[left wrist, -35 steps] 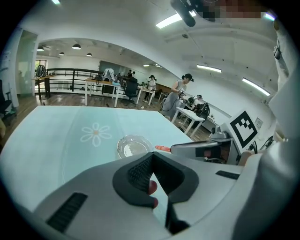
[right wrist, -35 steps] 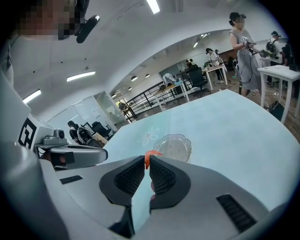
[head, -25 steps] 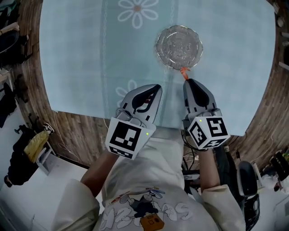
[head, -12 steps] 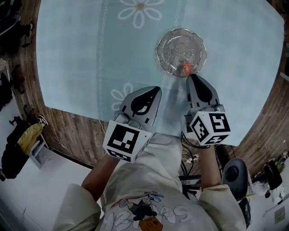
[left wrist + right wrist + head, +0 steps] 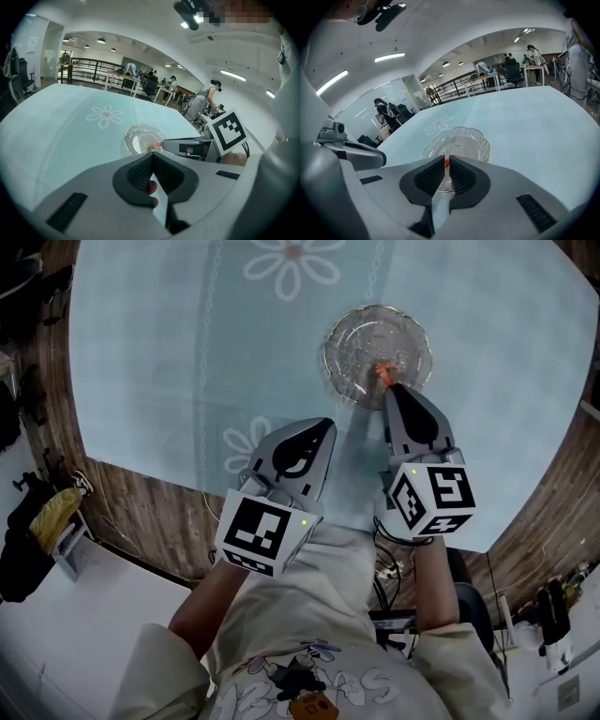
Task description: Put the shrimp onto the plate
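A clear glass plate (image 5: 361, 343) with a scalloped rim rests on the pale blue tablecloth; it also shows in the right gripper view (image 5: 464, 140) and the left gripper view (image 5: 139, 138). My right gripper (image 5: 387, 382) is shut on a small orange shrimp (image 5: 382, 372), held over the plate's near edge. In the right gripper view the shrimp (image 5: 447, 162) is a thin red sliver pinched between the pads. My left gripper (image 5: 323, 426) hangs over the cloth to the plate's lower left, shut with nothing in it.
The blue tablecloth (image 5: 169, 352) with white daisy prints covers a round wooden table (image 5: 141, 512). Bags and gear lie on the floor at the left (image 5: 37, 531). People and desks stand far off in the office behind (image 5: 206, 96).
My right gripper has carried the shrimp forward from just short of the plate's rim to above the plate's near part. The left gripper has stayed about where it was.
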The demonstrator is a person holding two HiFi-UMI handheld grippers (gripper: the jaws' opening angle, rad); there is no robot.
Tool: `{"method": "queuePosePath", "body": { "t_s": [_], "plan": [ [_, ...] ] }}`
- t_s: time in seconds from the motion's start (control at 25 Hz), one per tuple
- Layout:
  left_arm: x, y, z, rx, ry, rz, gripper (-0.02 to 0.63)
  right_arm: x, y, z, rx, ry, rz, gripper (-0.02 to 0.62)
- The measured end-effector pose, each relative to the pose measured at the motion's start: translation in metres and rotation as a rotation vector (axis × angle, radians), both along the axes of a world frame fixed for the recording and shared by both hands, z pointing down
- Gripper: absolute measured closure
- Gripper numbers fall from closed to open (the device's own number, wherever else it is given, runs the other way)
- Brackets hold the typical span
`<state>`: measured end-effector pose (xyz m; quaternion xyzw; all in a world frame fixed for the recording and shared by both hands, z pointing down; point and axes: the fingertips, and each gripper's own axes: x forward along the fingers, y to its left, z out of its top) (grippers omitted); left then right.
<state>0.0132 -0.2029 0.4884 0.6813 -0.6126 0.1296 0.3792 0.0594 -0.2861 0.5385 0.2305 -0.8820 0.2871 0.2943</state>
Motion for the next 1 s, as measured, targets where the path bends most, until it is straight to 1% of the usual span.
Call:
{"method": "queuePosePath", "body": {
  "t_s": [0.16,0.28,0.44,0.64,0.88,1.0],
  "plan": [
    [-0.005,0.0,-0.001,-0.002,-0.002,-0.005,0.598,-0.005,-0.001,0.003,-0.01,0.007,-0.001,0.545],
    [-0.011,0.003,0.001,-0.011,-0.003,-0.03,0.598,-0.008,-0.002,0.005,-0.013,0.027,-0.001,0.545],
    [-0.012,0.003,0.001,-0.005,-0.002,-0.022,0.598,-0.009,-0.006,0.008,-0.004,0.044,0.028,0.545],
    [-0.016,0.009,-0.003,0.003,-0.006,-0.019,0.598,-0.008,-0.003,0.005,-0.033,0.035,0.069,0.531],
    [-0.019,0.014,-0.013,0.024,-0.008,-0.004,0.598,-0.004,-0.001,-0.013,0.016,0.023,0.109,0.531],
    [-0.021,0.018,-0.02,0.031,-0.009,-0.004,0.598,-0.004,0.005,-0.024,0.02,0.017,0.116,0.531]
  ]
}}
